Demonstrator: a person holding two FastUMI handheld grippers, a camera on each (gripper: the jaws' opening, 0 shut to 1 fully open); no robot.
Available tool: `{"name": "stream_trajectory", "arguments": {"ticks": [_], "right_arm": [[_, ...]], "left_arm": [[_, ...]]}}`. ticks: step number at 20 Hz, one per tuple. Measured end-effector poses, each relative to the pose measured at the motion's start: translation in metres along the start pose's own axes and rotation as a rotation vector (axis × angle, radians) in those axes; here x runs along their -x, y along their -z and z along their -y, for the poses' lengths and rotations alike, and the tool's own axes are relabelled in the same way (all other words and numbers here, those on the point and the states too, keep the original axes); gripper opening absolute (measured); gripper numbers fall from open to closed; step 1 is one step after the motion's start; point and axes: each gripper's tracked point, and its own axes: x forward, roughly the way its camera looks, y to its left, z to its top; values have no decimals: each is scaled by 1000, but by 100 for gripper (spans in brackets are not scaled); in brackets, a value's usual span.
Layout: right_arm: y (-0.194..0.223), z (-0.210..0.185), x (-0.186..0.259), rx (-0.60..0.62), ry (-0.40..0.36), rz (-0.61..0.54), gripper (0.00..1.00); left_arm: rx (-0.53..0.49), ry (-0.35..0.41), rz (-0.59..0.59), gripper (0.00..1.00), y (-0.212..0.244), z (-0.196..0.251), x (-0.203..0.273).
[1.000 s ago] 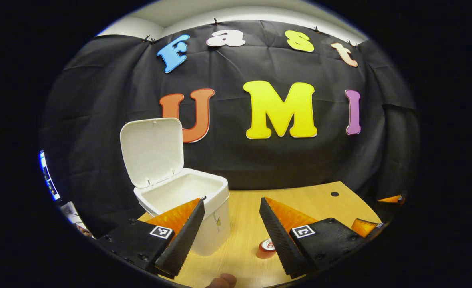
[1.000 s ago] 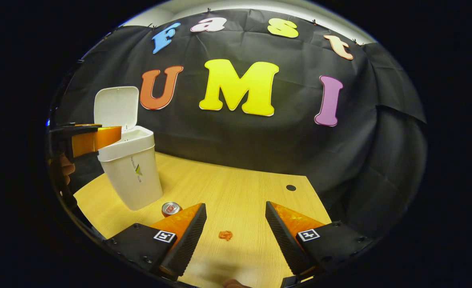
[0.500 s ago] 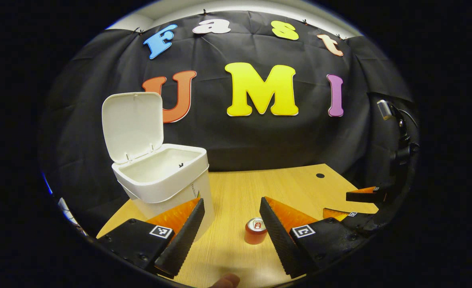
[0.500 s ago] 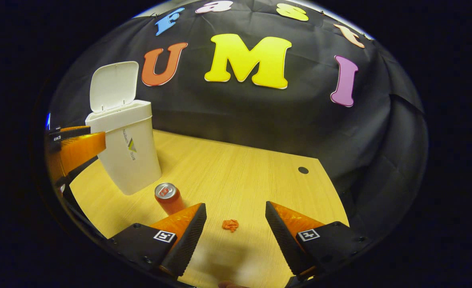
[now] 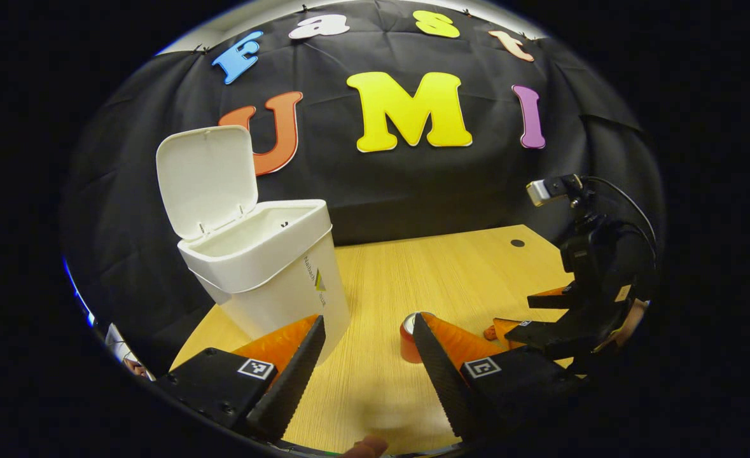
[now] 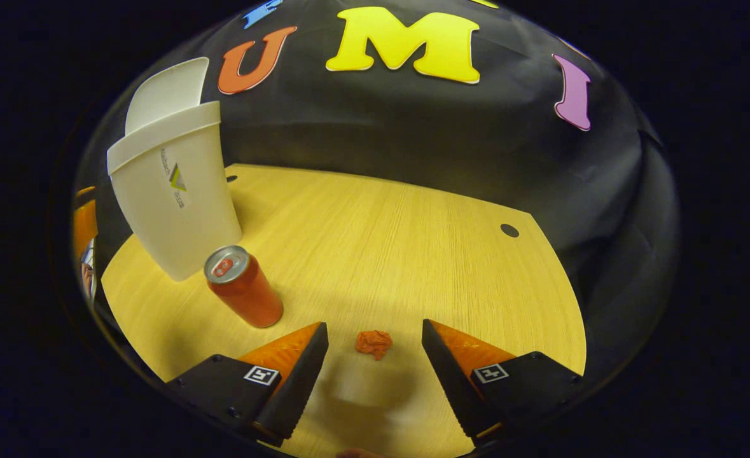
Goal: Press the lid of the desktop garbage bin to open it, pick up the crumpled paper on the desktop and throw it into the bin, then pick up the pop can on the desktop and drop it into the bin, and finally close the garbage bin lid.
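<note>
The crumpled paper [image 6: 374,343] lies on the wooden table [image 6: 413,242] just ahead of the right gripper [image 6: 375,346], in line with the gap between its spread fingers and held by neither. The pop can [image 6: 243,286] stands upright to its left, long axis vertical, near the garbage bin [image 5: 266,267], whose lid [image 5: 206,172] is tipped up and back. The left gripper [image 5: 367,337] is spread and empty near the bin's front; bare tabletop runs right to the edge.
</note>
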Motion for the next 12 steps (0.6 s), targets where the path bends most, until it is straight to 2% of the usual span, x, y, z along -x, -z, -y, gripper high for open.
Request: {"name": "stream_trajectory", "arguments": {"ticks": [7, 8, 9, 12], "right_arm": [[31, 5, -45, 27, -8, -162, 93], [36, 5, -49, 31, -15, -190, 91], [38, 5, -51, 30, -20, -214, 84], [44, 1, -50, 22, -66, -273, 78]], "left_arm": [[12, -21, -73, 93, 25, -4, -4], [16, -26, -77, 93, 27, -6, -5], [19, -31, -78, 93, 27, -7, -4], [31, -42, -79, 93, 27, -12, -6]]}}
